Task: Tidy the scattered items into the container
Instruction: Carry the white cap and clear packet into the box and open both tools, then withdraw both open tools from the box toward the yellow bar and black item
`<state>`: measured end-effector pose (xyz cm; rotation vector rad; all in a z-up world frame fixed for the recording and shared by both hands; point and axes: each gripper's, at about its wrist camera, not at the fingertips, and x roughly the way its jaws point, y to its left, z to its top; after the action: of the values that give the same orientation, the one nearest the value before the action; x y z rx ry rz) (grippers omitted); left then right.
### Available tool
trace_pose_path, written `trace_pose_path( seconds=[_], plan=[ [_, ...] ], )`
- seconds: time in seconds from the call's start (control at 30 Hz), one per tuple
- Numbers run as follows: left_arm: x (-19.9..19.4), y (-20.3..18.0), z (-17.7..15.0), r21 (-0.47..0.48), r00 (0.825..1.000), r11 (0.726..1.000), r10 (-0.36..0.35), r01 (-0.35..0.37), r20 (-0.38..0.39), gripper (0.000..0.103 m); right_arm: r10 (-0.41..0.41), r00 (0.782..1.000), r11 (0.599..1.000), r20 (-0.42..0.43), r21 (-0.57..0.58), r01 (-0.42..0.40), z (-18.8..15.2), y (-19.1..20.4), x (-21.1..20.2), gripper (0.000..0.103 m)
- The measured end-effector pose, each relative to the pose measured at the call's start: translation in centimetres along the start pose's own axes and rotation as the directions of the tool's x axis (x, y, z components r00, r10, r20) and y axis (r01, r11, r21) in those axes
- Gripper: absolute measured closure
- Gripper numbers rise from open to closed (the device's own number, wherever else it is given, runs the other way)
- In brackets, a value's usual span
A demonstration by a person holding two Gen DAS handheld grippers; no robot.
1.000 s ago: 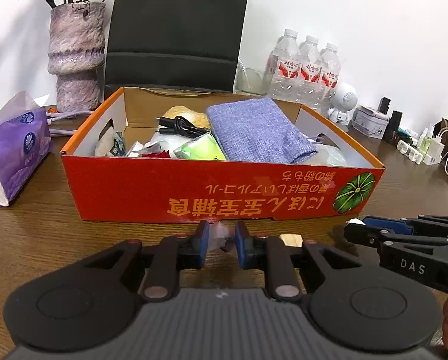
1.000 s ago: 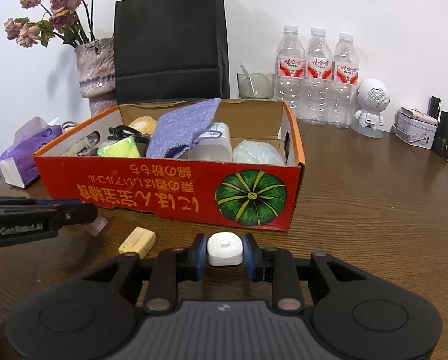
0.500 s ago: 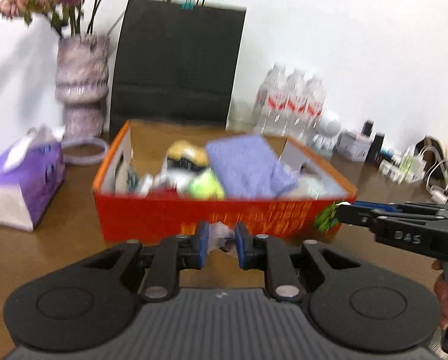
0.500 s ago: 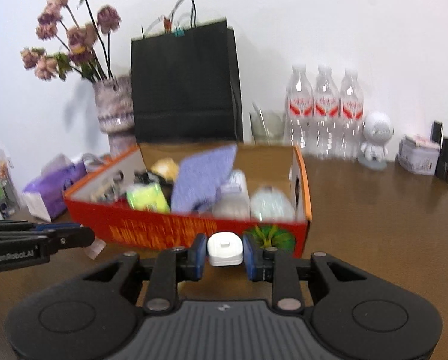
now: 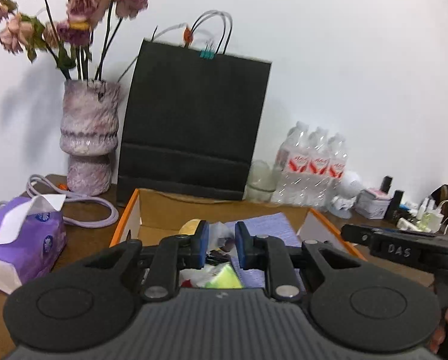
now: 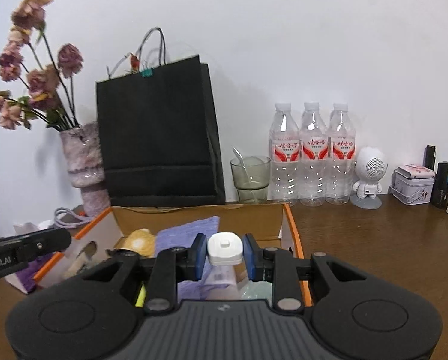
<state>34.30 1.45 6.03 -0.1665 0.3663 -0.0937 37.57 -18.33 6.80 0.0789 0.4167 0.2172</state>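
The orange cardboard box (image 5: 133, 210) (image 6: 293, 234) sits on the wooden table and holds a purple cloth (image 6: 190, 231), a yellow round item (image 6: 139, 241), a lime green item (image 5: 224, 279) and more. My left gripper (image 5: 219, 241) is shut on a small clear plastic packet (image 5: 219, 237), held above the box. My right gripper (image 6: 225, 250) is shut on a small white plug-like block (image 6: 224, 248), also above the box. Each gripper shows at the edge of the other's view.
A black paper bag (image 6: 159, 138) and a vase of dried flowers (image 5: 88, 138) stand behind the box. A purple tissue pack (image 5: 19, 240) lies at the left. A glass (image 6: 250, 178), three water bottles (image 6: 312, 153), a white robot figure (image 6: 369, 177) and small tins stand at the back right.
Both grippers have risen from table level in front of the box to above its open top, each still holding its item. The beige block on the table is out of view.
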Motion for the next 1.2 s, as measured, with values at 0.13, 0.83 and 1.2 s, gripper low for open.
trace_pose_path(
  seconds=[0.13, 0.83, 1.2],
  plan=[
    [1.9, 0.6, -0.2, 0.015, 0.999, 1.0, 0.021, -0.021, -0.027, 0.083, -0.003, 1.0, 1.0, -0.03, -0.005, 0.003, 0.1, -0.5, 2.0, 0.078],
    [3.0, 0.5, -0.3, 0.058, 0.992, 0.993, 0.107, -0.103, -0.065, 0.0, -0.03, 0.996, 0.996, -0.086, -0.089, 0.022, -0.5, 0.9, 4.4, 0.0],
    [3.2, 0.6, -0.4, 0.053, 0.99, 0.992, 0.116, -0.112, -0.081, 0.0, -0.035, 0.995, 0.995, -0.091, -0.094, 0.026, -0.6, 1.0, 4.0, 0.0]
  ],
)
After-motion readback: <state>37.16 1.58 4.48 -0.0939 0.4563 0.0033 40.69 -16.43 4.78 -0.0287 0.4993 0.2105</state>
